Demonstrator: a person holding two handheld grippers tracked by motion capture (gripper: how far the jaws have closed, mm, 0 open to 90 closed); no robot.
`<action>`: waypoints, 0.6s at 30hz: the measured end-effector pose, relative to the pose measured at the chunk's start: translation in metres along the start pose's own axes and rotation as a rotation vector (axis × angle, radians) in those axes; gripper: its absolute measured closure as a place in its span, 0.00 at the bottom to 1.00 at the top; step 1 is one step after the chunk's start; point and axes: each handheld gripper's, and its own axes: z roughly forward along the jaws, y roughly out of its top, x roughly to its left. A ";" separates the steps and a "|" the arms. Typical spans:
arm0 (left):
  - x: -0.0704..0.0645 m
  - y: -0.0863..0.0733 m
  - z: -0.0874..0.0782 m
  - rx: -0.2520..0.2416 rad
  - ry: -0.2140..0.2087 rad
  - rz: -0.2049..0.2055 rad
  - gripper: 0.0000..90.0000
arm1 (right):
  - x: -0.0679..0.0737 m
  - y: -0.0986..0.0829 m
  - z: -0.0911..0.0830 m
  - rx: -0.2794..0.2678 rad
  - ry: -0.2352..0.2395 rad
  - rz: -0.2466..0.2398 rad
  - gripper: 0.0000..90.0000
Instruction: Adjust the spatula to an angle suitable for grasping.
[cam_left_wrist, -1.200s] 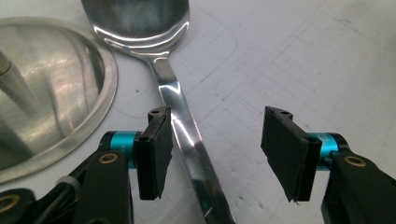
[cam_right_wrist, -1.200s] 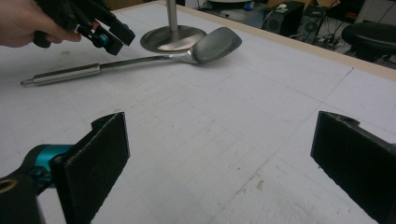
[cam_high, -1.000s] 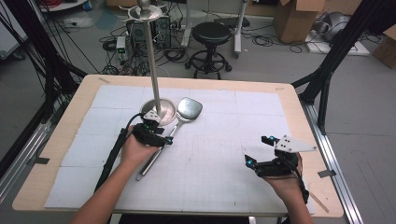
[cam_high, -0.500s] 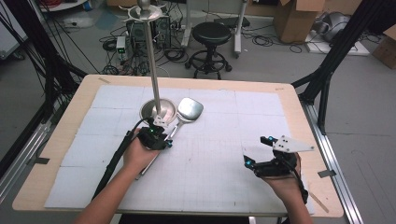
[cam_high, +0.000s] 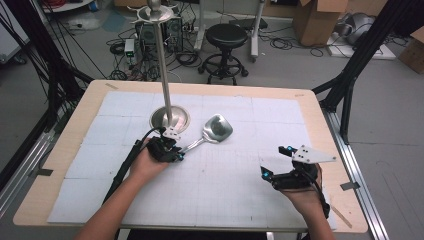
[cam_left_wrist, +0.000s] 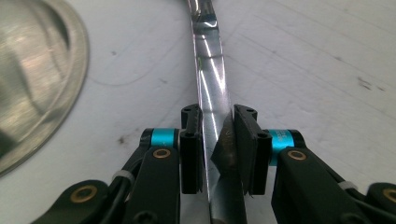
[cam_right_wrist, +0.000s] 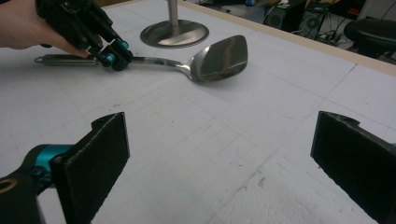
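Observation:
A steel spatula (cam_high: 216, 127) lies on the white mat, its blade right of the stand and its handle running back toward the person's left hand. My left gripper (cam_high: 176, 152) is shut on that handle (cam_left_wrist: 210, 70), both pads pressed against the metal. From the right gripper view, the spatula (cam_right_wrist: 219, 58) and left gripper (cam_right_wrist: 114, 58) sit ahead, with the handle's end sticking out behind the hand. My right gripper (cam_high: 273, 161) rests at the near right of the table; its jaws (cam_right_wrist: 219, 158) stand wide open with nothing between them.
A tall steel stand (cam_high: 165, 65) rises from a round base (cam_high: 179, 121) just beyond the left gripper; the base (cam_left_wrist: 32, 70) lies close on its left. The wooden table edge (cam_high: 310, 100) frames the mat. A stool and cables are on the floor behind.
The left gripper has moved right along the handle and closed on it. The spatula's blade has swung to the right and slightly nearer. The right gripper has stayed put.

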 end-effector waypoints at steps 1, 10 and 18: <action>-0.002 0.000 0.000 -0.002 -0.012 0.012 0.82 | 0.000 0.000 0.000 0.002 0.001 -0.003 0.04; -0.020 0.004 0.004 -0.003 -0.122 0.127 0.83 | 0.003 0.001 0.003 0.007 0.005 -0.004 0.04; -0.036 0.007 0.008 -0.019 -0.211 0.215 0.83 | 0.004 0.000 0.004 0.013 0.009 -0.003 0.04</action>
